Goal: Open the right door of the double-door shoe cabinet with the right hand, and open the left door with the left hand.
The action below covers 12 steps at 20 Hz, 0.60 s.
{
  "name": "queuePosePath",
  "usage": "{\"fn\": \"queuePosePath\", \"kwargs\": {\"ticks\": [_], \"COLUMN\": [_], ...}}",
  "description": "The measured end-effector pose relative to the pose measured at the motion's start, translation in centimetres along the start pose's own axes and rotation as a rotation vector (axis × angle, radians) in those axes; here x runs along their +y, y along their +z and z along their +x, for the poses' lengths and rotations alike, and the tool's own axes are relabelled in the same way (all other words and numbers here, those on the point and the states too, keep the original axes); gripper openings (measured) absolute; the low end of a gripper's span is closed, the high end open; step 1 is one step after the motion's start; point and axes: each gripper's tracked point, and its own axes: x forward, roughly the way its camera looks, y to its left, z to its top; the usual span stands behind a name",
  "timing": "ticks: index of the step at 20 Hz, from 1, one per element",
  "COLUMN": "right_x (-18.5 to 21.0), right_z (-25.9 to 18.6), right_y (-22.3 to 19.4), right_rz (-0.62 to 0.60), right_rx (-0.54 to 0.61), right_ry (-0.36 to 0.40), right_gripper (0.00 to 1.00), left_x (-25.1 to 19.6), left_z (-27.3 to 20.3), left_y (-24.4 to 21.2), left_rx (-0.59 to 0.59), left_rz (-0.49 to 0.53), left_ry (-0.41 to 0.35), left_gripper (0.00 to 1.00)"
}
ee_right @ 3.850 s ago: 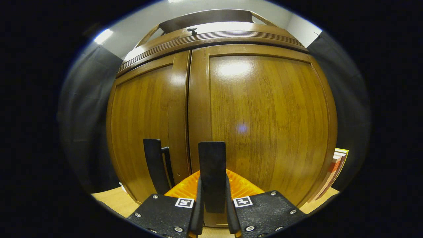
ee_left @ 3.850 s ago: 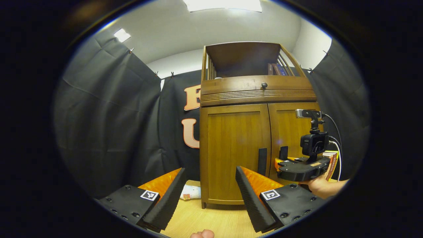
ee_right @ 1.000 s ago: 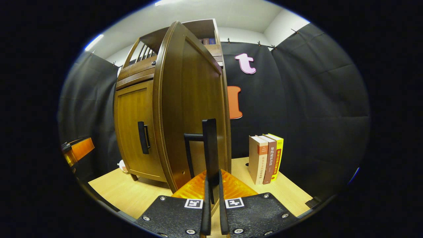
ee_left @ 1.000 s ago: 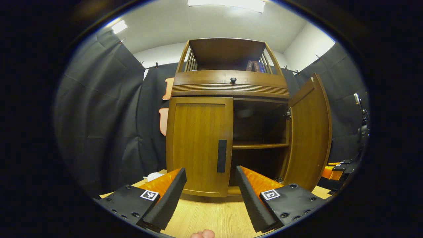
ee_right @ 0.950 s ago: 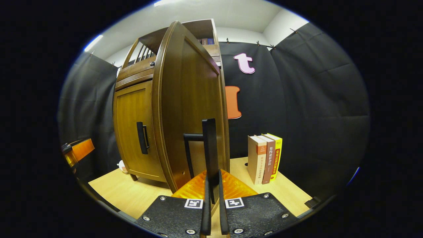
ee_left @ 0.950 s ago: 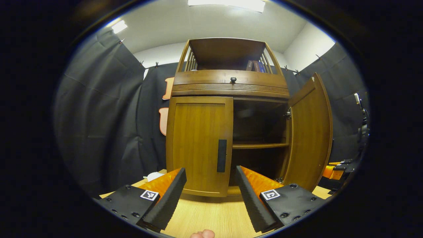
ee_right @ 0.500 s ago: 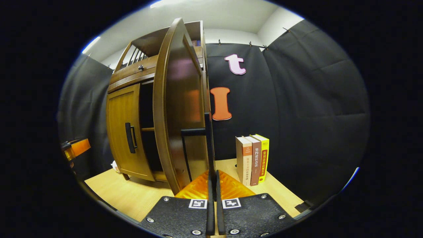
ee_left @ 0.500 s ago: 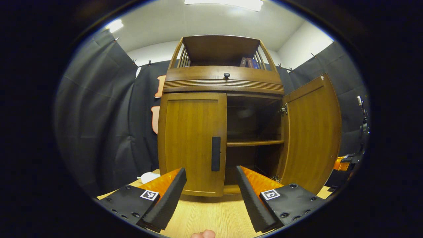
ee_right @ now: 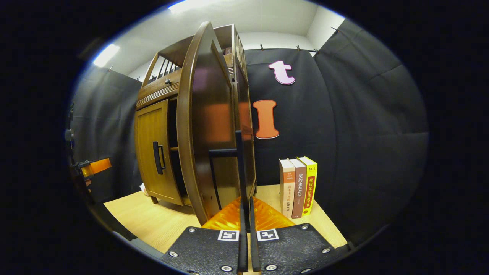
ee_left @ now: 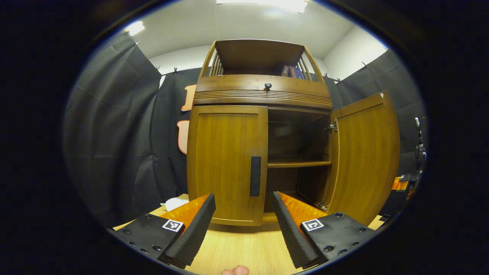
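Now, in the left gripper view, my left gripper (ee_left: 241, 219) hangs unclenched and holds nothing, in front of the shoe cabinet (ee_left: 263, 91) on the table (ee_left: 244, 250). Its left door (ee_left: 225, 160) is closed; its right door (ee_left: 365, 156) stands swung wide. In the right gripper view, my right gripper (ee_right: 246, 214) is clenched on the right door handle (ee_right: 238, 168), books (ee_right: 298, 187) standing just beyond.

In the left gripper view, the left gripper (ee_left: 243, 214) is wide open and hangs above the wooden table (ee_left: 244, 250), in front of the shoe cabinet (ee_left: 263, 95). The left door (ee_left: 225, 160) is closed, with its dark handle (ee_left: 255, 176) untouched. The right door (ee_left: 365, 156) stands open, showing a shelf (ee_left: 298, 164) inside.
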Motion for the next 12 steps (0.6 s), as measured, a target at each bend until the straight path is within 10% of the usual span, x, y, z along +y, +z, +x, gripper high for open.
{"fn": "queuePosePath", "kwargs": {"ticks": [7, 8, 12], "right_x": [0.1, -0.2, -1.4], "right_z": [-0.4, -1.0, -4.1], "right_y": [0.1, 0.2, 1.6], "right_rz": [-0.003, -0.009, 0.013], "right_rx": [-0.019, -0.024, -0.058], "right_ry": [-0.042, -0.052, -0.093], "right_gripper": [0.11, 0.27, 0.38], "left_x": [0.1, 0.0, -0.8], "left_z": [3.3, 4.0, 6.1], "left_y": [1.3, 1.5, 2.1], "left_rx": [-0.032, -0.038, -0.059], "left_rz": [0.003, 0.004, 0.003], "left_ry": [-0.013, -0.015, -0.036], "left_gripper": [0.93, 0.93, 0.93]}}
